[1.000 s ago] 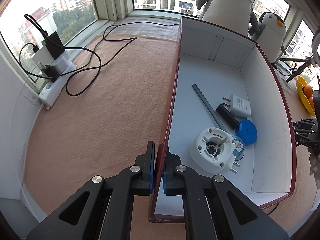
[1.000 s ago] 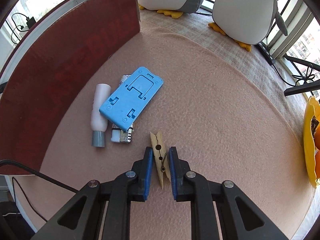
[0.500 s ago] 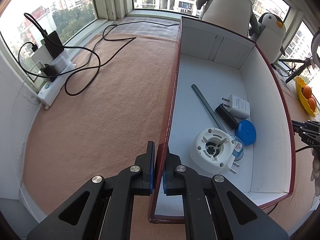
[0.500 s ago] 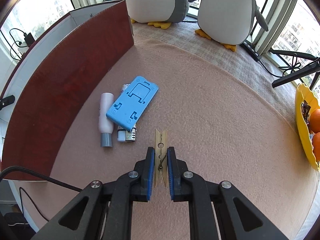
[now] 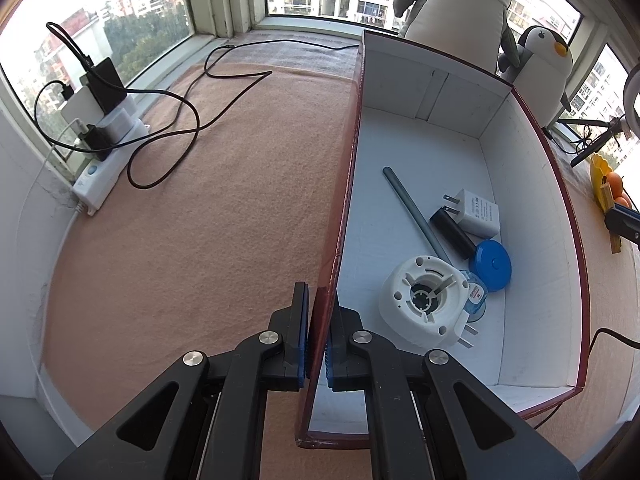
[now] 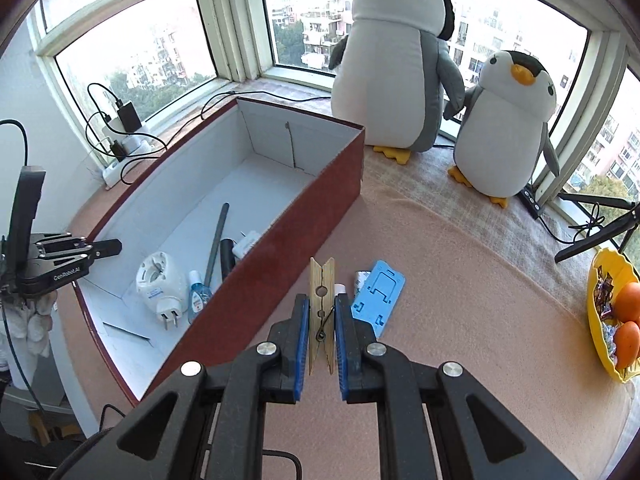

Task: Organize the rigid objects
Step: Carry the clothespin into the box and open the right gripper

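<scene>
Behind the blue phone stand [image 6: 378, 294] on the mat, a white tube's tip and another small item peek out, mostly hidden. Only the right wrist view shows the right gripper [image 6: 321, 334] pinching one wooden clothespin [image 6: 322, 312], lifted just beside the red box [image 6: 280, 264]. The left view shows the left gripper [image 5: 317, 344] clamped on the box's near wall, with six things inside, among them one white plug adapter [image 5: 424, 306]. Two plush penguins [image 6: 396, 64] stand by the window.
</scene>
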Demonstrator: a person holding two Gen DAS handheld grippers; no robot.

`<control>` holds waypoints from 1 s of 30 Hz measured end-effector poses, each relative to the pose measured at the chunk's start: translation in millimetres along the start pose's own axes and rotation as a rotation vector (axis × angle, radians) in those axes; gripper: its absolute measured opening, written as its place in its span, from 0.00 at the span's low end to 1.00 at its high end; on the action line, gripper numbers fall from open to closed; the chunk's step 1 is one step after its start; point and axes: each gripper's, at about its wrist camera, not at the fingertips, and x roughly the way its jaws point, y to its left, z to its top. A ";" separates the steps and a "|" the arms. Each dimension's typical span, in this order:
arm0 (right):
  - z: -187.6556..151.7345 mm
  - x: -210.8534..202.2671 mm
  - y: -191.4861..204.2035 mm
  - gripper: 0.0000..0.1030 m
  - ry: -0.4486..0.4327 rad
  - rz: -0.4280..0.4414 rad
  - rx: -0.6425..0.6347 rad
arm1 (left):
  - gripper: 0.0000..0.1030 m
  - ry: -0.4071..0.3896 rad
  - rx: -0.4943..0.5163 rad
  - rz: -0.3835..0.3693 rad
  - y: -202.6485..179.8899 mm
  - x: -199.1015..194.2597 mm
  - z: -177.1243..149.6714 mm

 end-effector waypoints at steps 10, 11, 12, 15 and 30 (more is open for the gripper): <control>23.5 5.1 50.6 0.11 0.006 0.115 -0.015 | 0.05 0.006 0.008 -0.001 -0.9 0.8 0.8; 25.0 7.5 55.0 0.11 0.009 0.117 -0.021 | 0.05 0.009 0.010 -0.001 -1.1 1.4 0.9; 26.4 9.9 59.7 0.11 0.012 0.116 -0.030 | 0.05 0.012 0.011 -0.003 -1.4 1.9 1.0; 28.7 16.5 73.2 0.11 0.020 0.105 -0.062 | 0.05 0.016 0.006 -0.010 -0.7 3.2 0.9; 32.2 44.8 83.7 0.11 0.090 0.086 -0.086 | 0.05 0.013 0.011 -0.012 -0.9 4.3 0.9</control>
